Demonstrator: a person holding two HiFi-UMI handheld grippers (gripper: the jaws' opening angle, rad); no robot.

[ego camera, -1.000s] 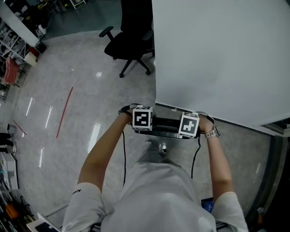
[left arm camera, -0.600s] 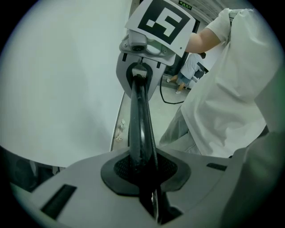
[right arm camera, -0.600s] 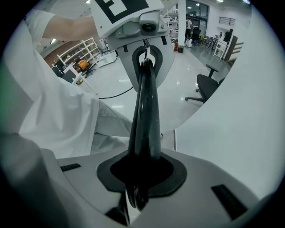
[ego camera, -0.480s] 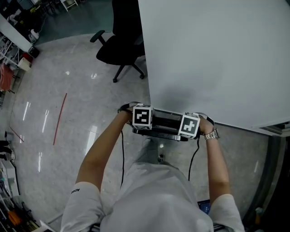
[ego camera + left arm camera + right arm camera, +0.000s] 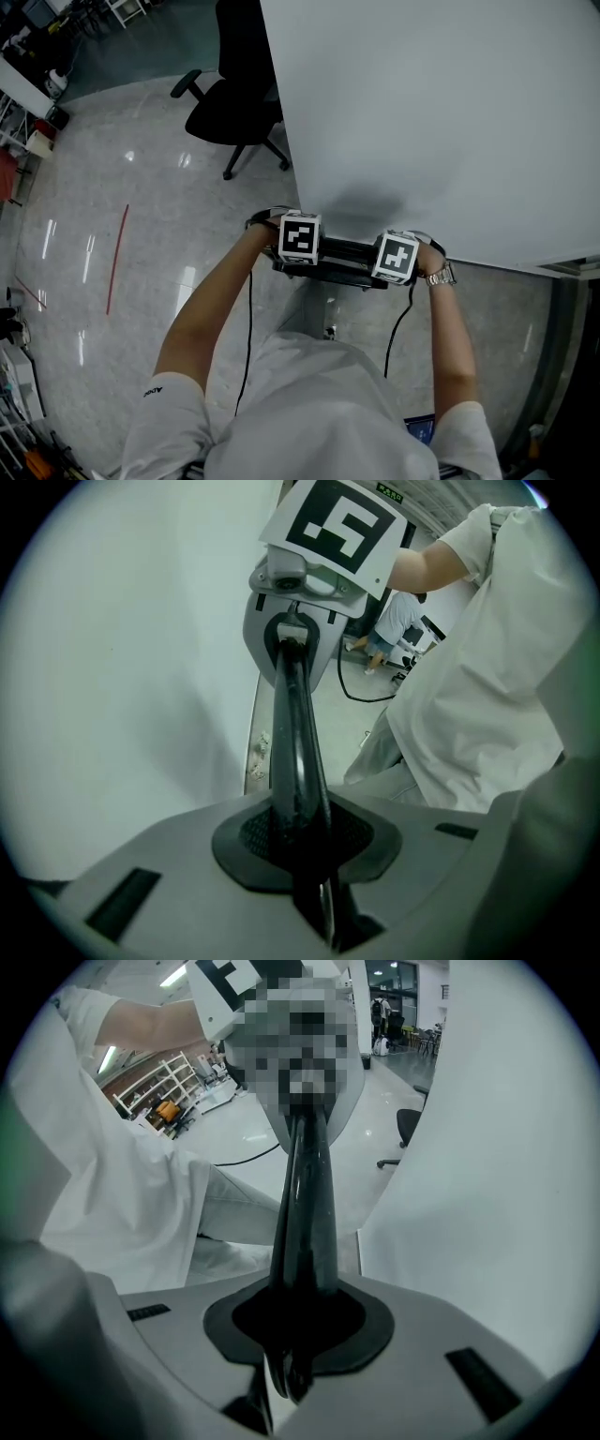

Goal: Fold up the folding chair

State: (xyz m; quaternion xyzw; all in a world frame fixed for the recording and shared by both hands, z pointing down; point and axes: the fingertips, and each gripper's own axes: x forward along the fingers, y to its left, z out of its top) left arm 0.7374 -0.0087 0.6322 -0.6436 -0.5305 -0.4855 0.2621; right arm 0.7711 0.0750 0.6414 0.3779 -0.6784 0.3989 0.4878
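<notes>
The left tongs (image 5: 298,850) and right tongs (image 5: 298,1321) stay clamped on the folding chair (image 5: 345,255), which hangs by the white surface (image 5: 431,112)'s near edge. The person has walked it further along that edge, leaving the office chair (image 5: 230,108) behind. I'd say it's folded and being carried off.

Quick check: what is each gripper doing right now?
Left gripper: closed on the folding chair, gripping its black edge.
Right gripper: closed on the same edge.
</notes>
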